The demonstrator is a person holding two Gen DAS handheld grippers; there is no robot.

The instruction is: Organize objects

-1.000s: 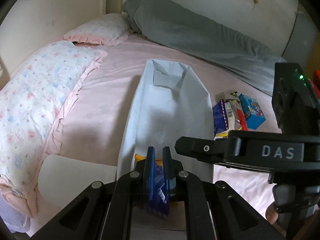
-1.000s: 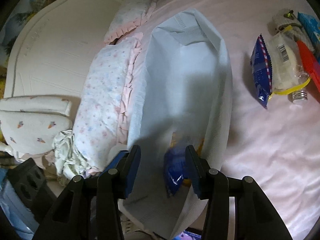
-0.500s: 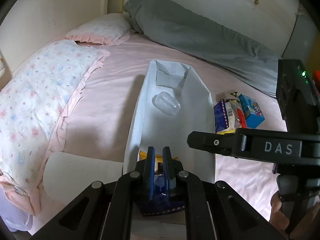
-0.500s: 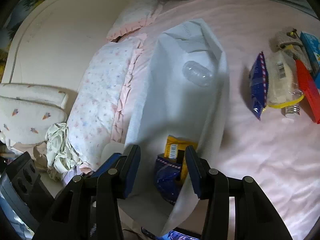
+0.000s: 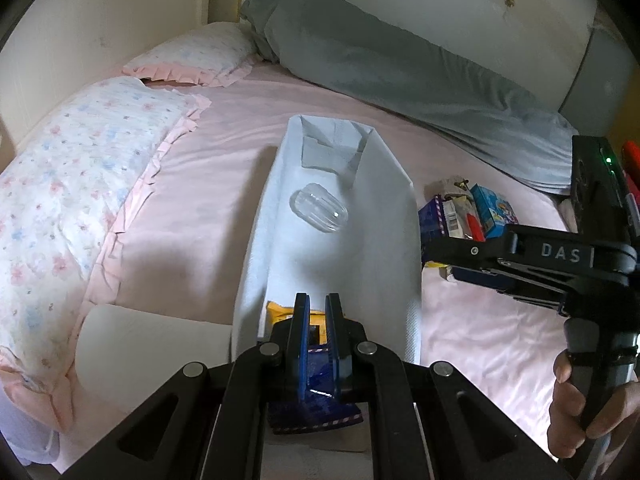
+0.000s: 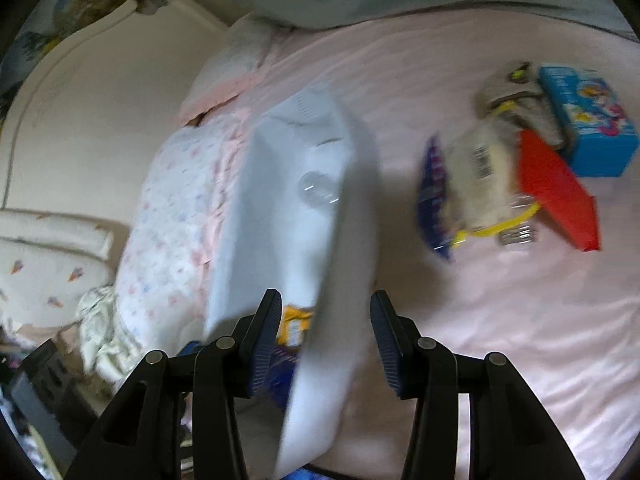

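- Pink sheets cover the bed [image 5: 208,200], with floral pillows [image 5: 72,184] at the left of the left wrist view and a grey blanket [image 5: 392,68] rolled along the top.
- A white fabric bag [image 5: 360,240] lies open at the frame's centre, its mouth toward the camera.
- Inside it, a clear plastic capsule [image 5: 319,208] sits near the far end; a yellow packet [image 5: 280,310] lies near the mouth.
- The left claw [image 5: 318,340], at the bottom centre, is closed tight on a dark blue snack packet [image 5: 316,412] at the bag's mouth.
- The right claw [image 6: 324,344] stands partly open and empty, straddling the bag's right wall in the right wrist view, which is blurred.
- At the upper right of that view lie another blue snack packet [image 6: 434,196], a pale barcoded pack [image 6: 480,176], a red box [image 6: 556,196] and a blue carton [image 6: 588,116], clustered together.
- A hand [image 5: 592,412] grips the right claw's handle at the lower right.
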